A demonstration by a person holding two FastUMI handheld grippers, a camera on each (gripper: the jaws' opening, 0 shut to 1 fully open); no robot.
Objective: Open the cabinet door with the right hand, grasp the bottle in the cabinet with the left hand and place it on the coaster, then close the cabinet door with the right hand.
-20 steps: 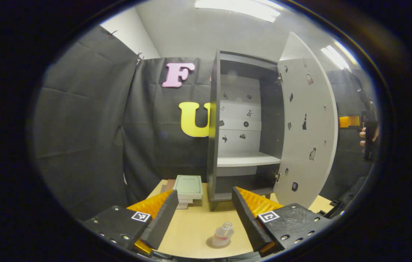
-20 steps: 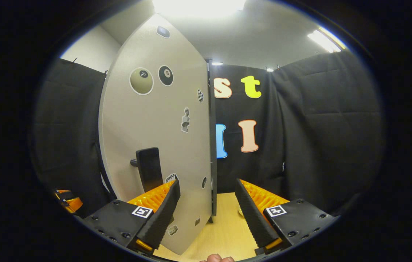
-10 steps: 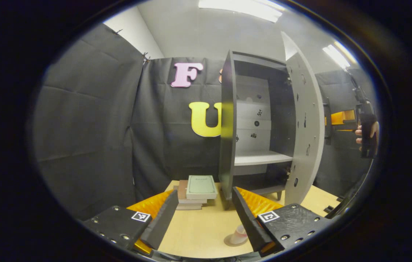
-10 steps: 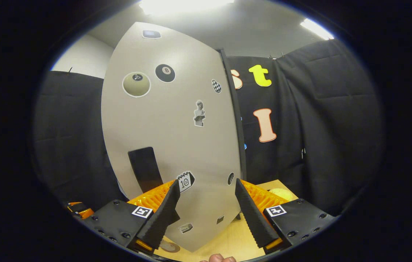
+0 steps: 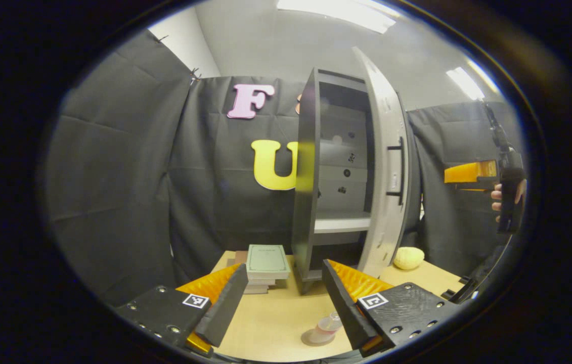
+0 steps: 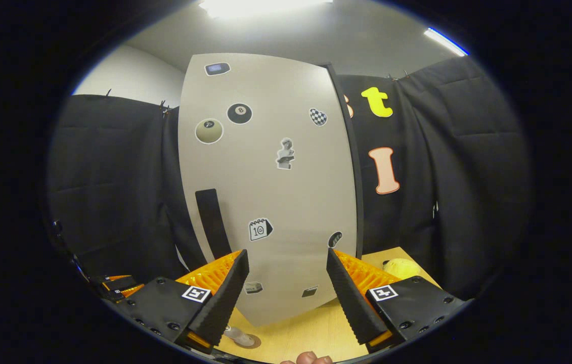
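Left gripper view: bottle (image 5: 327, 326) on coaster (image 5: 317, 337), touching neither of the fingers (image 5: 340, 303).

Your left gripper (image 5: 281, 298) was held wide open above the table (image 5: 275, 316) | bottle (image 5: 327, 326) stood on coaster (image 5: 316, 337) | cabinet door (image 5: 384, 162) was part open | your right gripper (image 5: 468, 174) was near it.

recording booth | black cloth walls (image 5: 114, 177) | wooden table (image 5: 270, 318)
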